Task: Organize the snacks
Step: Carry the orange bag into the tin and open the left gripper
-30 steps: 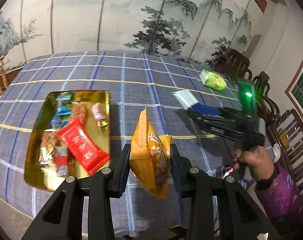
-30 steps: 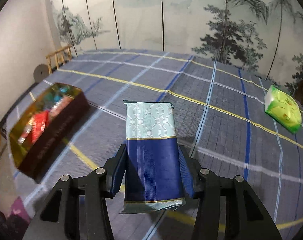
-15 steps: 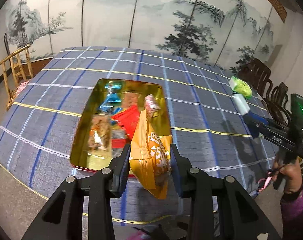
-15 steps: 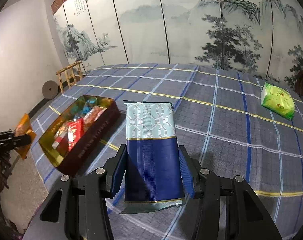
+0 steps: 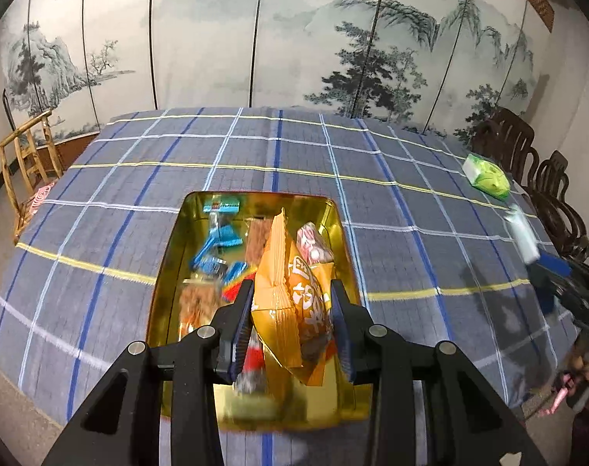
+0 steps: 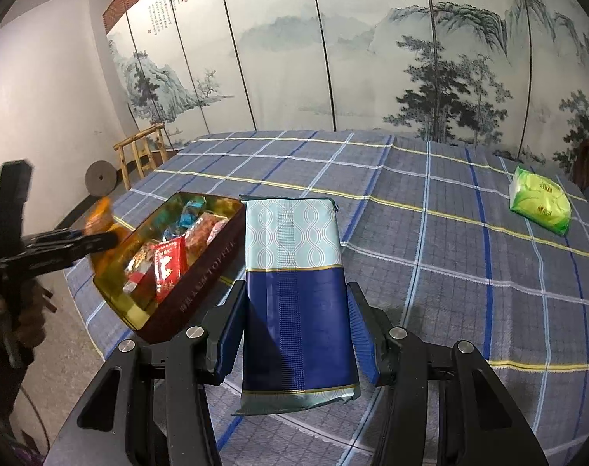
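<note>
Left tongs (image 5: 292, 306) squeeze an orange bag (image 5: 294, 310) low in the frame, right over the gold tin (image 5: 170, 256), ready to drop it in. Right tongs (image 6: 294, 326) pinch a blue pack (image 6: 294, 303) mid-frame, waiting beside the tin.

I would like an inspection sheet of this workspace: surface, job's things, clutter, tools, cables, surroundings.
Surface: table under blue-grey checked cloth.
Job's things: open gold rectangular tin near the table's edge, holding assorted wrapped snacks; orange crinkled snack bag; navy and pale-teal flat packet; green plastic pack lying apart on the cloth.
Clutter: nothing seen.
Tools: left tool shut on the orange bag, over the tin; right tool shut on the navy packet, beside the tin.
Cables: nothing clearly seen.
Surroundings: painted landscape folding screen; wooden chairs.
</note>
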Demonstrator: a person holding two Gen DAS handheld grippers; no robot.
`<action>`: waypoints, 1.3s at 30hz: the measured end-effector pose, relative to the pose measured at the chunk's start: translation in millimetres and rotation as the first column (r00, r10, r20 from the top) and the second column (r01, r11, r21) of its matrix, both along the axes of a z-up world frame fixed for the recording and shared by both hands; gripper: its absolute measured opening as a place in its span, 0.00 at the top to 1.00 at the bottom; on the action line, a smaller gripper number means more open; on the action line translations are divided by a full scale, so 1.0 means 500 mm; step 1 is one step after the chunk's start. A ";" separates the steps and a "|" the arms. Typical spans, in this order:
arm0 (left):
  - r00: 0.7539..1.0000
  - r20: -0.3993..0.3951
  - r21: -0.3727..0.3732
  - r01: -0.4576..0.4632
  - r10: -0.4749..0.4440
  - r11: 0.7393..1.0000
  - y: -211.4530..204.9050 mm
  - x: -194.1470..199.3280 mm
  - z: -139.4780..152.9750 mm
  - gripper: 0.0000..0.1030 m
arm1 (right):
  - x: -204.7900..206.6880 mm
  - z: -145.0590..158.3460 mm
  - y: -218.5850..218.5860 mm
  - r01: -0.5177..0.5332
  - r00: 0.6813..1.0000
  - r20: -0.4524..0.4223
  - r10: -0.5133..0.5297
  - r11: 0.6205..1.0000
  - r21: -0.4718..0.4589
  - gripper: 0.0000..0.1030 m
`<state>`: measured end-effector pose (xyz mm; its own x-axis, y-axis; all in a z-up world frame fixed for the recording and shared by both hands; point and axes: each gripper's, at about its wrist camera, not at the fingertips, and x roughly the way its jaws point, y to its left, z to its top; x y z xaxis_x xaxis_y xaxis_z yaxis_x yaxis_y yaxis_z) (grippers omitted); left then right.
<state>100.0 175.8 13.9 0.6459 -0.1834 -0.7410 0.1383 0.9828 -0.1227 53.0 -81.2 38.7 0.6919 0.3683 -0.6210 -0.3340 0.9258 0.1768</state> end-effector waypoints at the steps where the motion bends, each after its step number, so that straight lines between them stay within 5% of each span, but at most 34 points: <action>1: 1.000 -0.004 -0.002 0.000 0.000 1.000 0.001 0.012 -0.005 0.68 | 0.000 0.003 0.000 0.000 1.000 0.000 0.000 1.000 0.001 0.51; 18: 0.993 -0.096 -0.021 -0.065 0.063 0.998 -0.010 0.194 -0.083 0.67 | 0.016 0.001 0.009 -0.013 1.000 -0.017 0.013 1.000 0.012 0.51; 39: 0.988 -0.117 0.022 -0.099 0.101 0.995 -0.013 0.224 -0.120 0.64 | 0.031 -0.019 0.014 -0.023 0.999 -0.036 0.024 0.999 0.024 0.51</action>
<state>212.1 169.4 -46.0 0.5687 -0.1095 -0.8152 0.0249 0.9929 -0.1160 68.3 -74.1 29.0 0.6605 0.3985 -0.6363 -0.3484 0.9134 0.2104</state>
